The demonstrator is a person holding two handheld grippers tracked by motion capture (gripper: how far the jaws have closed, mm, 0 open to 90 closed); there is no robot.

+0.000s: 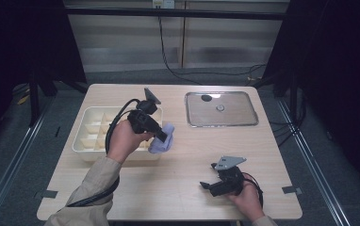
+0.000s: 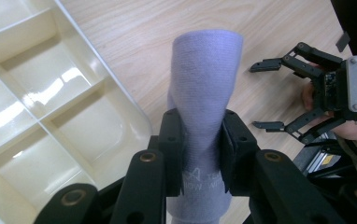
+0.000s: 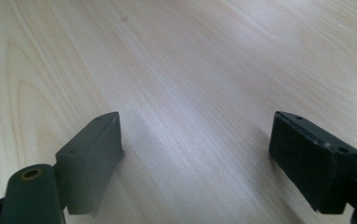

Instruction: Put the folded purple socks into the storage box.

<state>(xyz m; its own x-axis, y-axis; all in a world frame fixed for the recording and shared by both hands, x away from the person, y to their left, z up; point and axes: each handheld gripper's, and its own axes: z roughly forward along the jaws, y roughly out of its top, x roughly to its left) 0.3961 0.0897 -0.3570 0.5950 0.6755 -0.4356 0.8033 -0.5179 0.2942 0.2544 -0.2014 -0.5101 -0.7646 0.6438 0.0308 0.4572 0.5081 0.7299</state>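
We take the cream divided tray (image 1: pixel 89 141) as landmark. Nearest to us, well off to the tray's right at the table's (image 1: pixel 183 188) front edge, we see the right gripper (image 1: pixel 207 185) in the person's hand, jaws spread wide, nothing between them. Its own view gives both black pads (image 3: pixel 92 154) far apart over bare wood grain, gripping nothing.

Just beside the tray's right edge, the left gripper (image 1: pixel 167 136) has its jaws narrowed onto a lavender rolled cloth (image 1: pixel 163 141). From the high view we can't tell whether the cloth rests on the table or hangs above it. The left gripper view settles the grip: both pads (image 2: pixel 172 149) press the cloth (image 2: pixel 207 93) on either side, the roll sticking out past them, faint white lettering low on the fabric. That view also shows tray compartments (image 2: pixel 50 88) right beside the cloth, and the right gripper (image 2: pixel 270 95) farther off, jaws open.

Farthest, beyond the tray to its right, a flat metal tray (image 1: pixel 194 123).
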